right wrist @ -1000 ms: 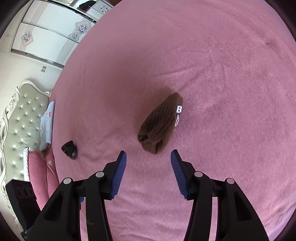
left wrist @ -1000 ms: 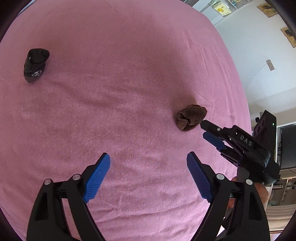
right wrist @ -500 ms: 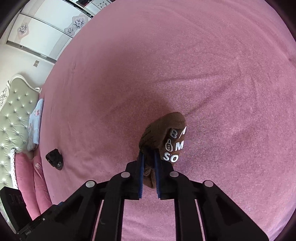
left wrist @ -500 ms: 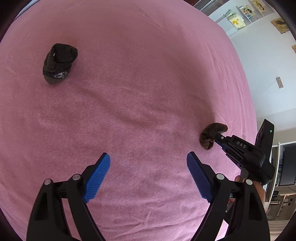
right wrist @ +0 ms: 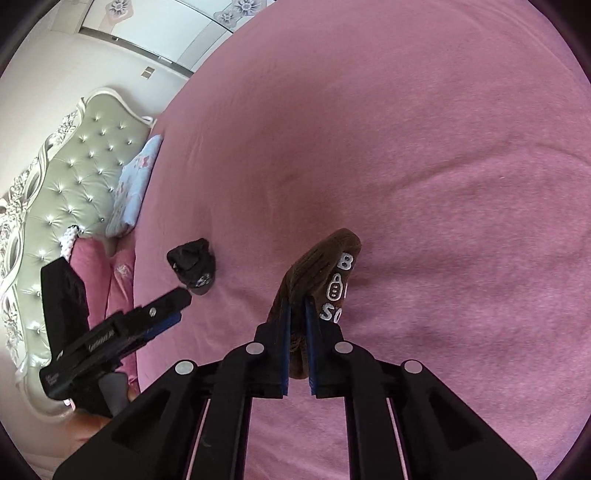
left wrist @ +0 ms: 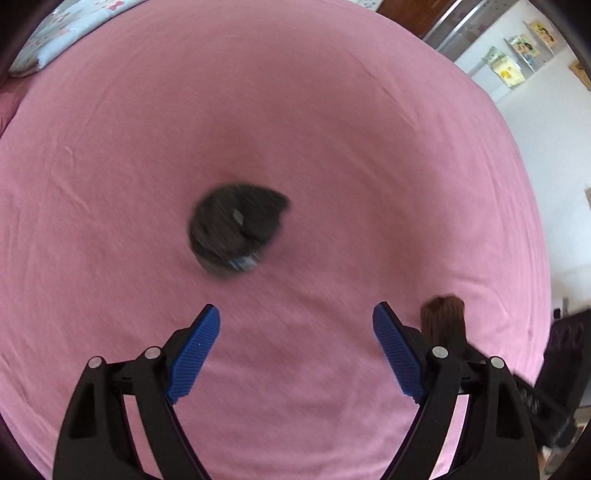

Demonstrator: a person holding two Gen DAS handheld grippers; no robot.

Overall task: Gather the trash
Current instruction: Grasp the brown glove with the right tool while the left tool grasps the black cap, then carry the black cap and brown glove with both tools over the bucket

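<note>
A balled black sock (left wrist: 236,230) lies on the pink bedspread (left wrist: 332,129), blurred, just ahead of my left gripper (left wrist: 295,325), which is open with nothing between its blue pads. In the right wrist view the same black sock (right wrist: 194,266) lies left of centre, with the left gripper (right wrist: 173,301) pointing at it from close by. My right gripper (right wrist: 297,306) is shut on a brown sock (right wrist: 317,269) with white lettering, pinched between the blue pads and lifted off the bed. The brown sock (left wrist: 443,317) also shows behind my left gripper's right finger.
A tufted grey headboard (right wrist: 66,177) with a pale blue pillow (right wrist: 135,184) and pink pillows (right wrist: 96,273) stands at the left. Wardrobe doors (right wrist: 155,33) lie beyond. A white wall with shelves (left wrist: 517,62) borders the bed on the right.
My right gripper closed on the brown sock and lifted it leftward. My left gripper swept toward the black sock, which moved from upper left to just ahead of its fingers.
</note>
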